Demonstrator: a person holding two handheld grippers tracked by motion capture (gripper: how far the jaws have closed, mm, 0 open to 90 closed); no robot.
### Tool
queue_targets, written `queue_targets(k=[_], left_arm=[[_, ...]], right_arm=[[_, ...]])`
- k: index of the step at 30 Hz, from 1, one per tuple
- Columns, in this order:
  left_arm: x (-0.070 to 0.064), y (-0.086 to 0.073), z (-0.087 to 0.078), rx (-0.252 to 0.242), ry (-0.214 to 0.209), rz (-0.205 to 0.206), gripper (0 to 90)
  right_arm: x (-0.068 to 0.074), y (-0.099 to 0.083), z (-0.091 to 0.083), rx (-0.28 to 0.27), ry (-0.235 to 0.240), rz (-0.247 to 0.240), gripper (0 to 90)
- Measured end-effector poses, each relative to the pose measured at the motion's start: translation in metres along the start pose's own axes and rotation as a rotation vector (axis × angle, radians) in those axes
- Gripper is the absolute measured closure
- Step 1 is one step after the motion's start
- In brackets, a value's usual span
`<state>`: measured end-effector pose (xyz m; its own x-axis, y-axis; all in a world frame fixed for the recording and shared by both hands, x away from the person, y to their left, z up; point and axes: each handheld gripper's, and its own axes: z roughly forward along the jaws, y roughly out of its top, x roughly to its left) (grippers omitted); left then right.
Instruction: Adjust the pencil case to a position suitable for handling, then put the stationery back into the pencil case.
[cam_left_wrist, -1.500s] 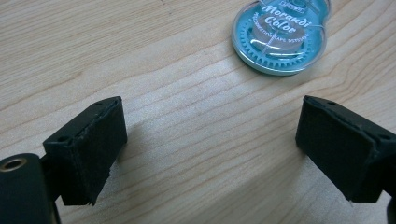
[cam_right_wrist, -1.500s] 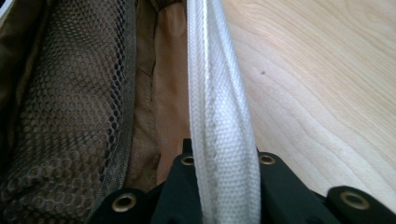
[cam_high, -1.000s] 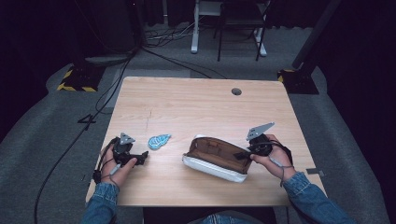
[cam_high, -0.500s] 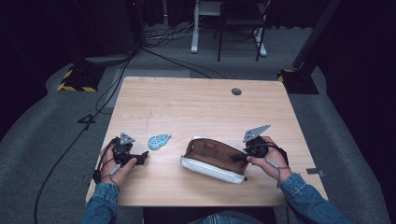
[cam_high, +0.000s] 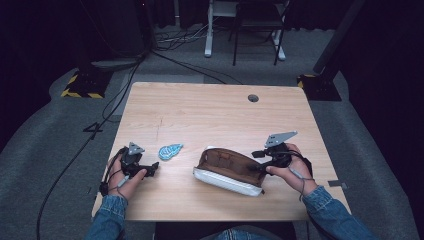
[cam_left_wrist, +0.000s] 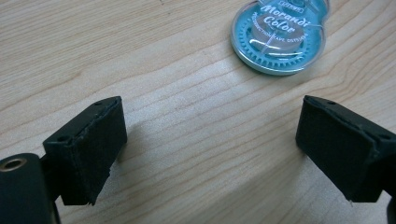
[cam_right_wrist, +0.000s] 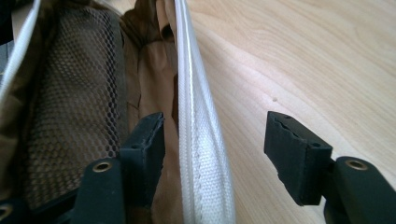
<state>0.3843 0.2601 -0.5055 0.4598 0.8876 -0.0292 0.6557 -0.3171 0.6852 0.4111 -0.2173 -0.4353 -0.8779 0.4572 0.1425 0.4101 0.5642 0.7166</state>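
Note:
An open white pouch (cam_high: 227, 172) with a brown lining lies near the table's front edge. My right gripper (cam_high: 260, 161) stands open at its right end, one jaw inside the pouch and the other outside. In the right gripper view the white zipper rim (cam_right_wrist: 198, 130) runs between the jaws of my right gripper (cam_right_wrist: 215, 144). A teal correction-tape dispenser (cam_high: 170, 151) lies left of the pouch. My left gripper (cam_high: 151, 168) rests just short of it, open and holding nothing. The left gripper view shows the dispenser (cam_left_wrist: 279, 32) beyond my left gripper (cam_left_wrist: 210, 140).
The wooden table (cam_high: 210, 115) has a round cable hole (cam_high: 253, 98) at the back right. Behind it, on the grey floor, cables (cam_high: 165, 47) trail and a white-legged stand (cam_high: 242, 30) rises.
The right gripper and the pouch's right end have shifted slightly left and toward the person. The left gripper has not moved.

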Motion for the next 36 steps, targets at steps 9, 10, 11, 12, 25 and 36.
queue_targets(k=[9, 10, 11, 12, 25, 36], left_arm=[[0.002, -0.002, -0.002, 0.002, -0.024, 0.033, 9.1], [0.003, -0.002, -0.002, 0.0, -0.025, 0.033, 9.7], [0.004, -0.002, -0.003, -0.003, -0.026, 0.035, 12.4], [0.005, -0.002, -0.003, -0.004, -0.027, 0.034, 12.4], [-0.001, 0.005, -0.003, 0.01, -0.052, 0.071, 17.8], [-0.006, 0.013, -0.006, -0.024, -0.085, 0.1, 16.0]], right_arm=[[-0.003, 0.007, -0.023, -0.055, -0.037, 0.007, 37.1], [-0.003, 0.008, -0.026, -0.062, -0.04, 0.011, 37.1], [-0.004, 0.008, -0.033, -0.075, -0.049, 0.014, 36.8], [-0.004, 0.008, -0.033, -0.075, -0.049, 0.014, 36.8], [-0.029, -0.01, -0.075, -0.147, -0.219, 0.092, 32.0], [-0.066, -0.056, -0.081, -0.108, -0.353, 0.214, 30.3]])
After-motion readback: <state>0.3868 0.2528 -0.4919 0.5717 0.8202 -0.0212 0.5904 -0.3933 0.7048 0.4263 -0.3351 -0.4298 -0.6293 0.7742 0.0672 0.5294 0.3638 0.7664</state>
